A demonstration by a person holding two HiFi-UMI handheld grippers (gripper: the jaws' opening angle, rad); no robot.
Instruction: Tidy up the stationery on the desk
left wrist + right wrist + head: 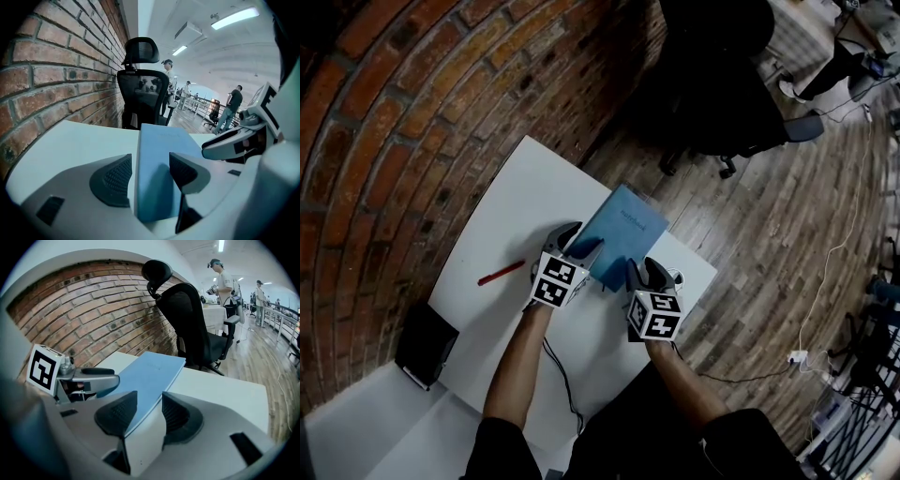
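A light blue notebook (623, 225) is held over the right part of the white desk (511, 220), with both grippers at its near edge. My left gripper (584, 247) is shut on its left near corner. In the left gripper view the notebook (159, 145) fills the gap between the ribbed pads (117, 180) of the left gripper (151, 173). My right gripper (635, 273) is shut on the right near corner. In the right gripper view the notebook (150, 369) runs between that gripper's (144, 413) jaws. A red pen (501, 273) lies on the desk to the left.
A brick wall (403, 122) borders the desk's far left side. A black office chair (741, 112) stands beyond the far edge. A black flat object (425, 343) lies on a lower white surface at the near left. A cable (560, 373) trails across the desk. People stand far off.
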